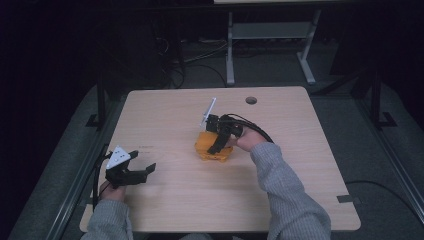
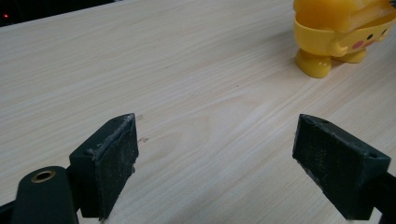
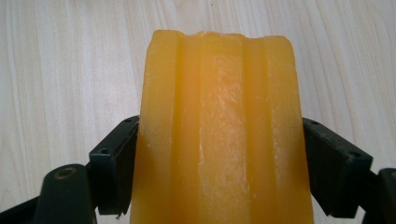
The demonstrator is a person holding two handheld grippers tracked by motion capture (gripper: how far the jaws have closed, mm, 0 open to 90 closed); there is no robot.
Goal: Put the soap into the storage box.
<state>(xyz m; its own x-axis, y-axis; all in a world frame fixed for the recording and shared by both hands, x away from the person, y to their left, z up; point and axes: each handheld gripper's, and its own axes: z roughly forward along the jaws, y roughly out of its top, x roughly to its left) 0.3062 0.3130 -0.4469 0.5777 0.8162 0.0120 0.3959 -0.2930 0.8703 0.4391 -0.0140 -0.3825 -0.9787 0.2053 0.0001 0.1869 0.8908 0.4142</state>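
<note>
Yellow toy (image 1: 213,147) sits near the middle of the wooden bench (image 1: 300,165), and the right tool (image 1: 216,148) has its two black jaws set against the sides of the toy's ridged, waxy orange-yellow top piece (image 3: 219,140), one jaw on each flank, gripping it. Nearest the person, at the front left of the bench, the left tool (image 1: 142,170) is held low over bare wood with its jaws spread wide apart and nothing between them; a grey three-cornered plate (image 1: 118,156) sits on top of it and a cable trails back toward the grey sleeve (image 1: 107,222). In the left gripper view the toy (image 2: 343,35) stands well apart from those open jaws, up in the far right corner, showing a rounded yellow body, stubby feet, a pink cheek spot and a small dark eye. The right hand (image 1: 248,138) reaches in from the right, its sleeve (image 1: 290,195) crossing the bench. Farther off, a round hole (image 1: 251,100) marks the bench's back edge, and beyond it stand pale metal legs (image 1: 230,50) on a dark floor.
</note>
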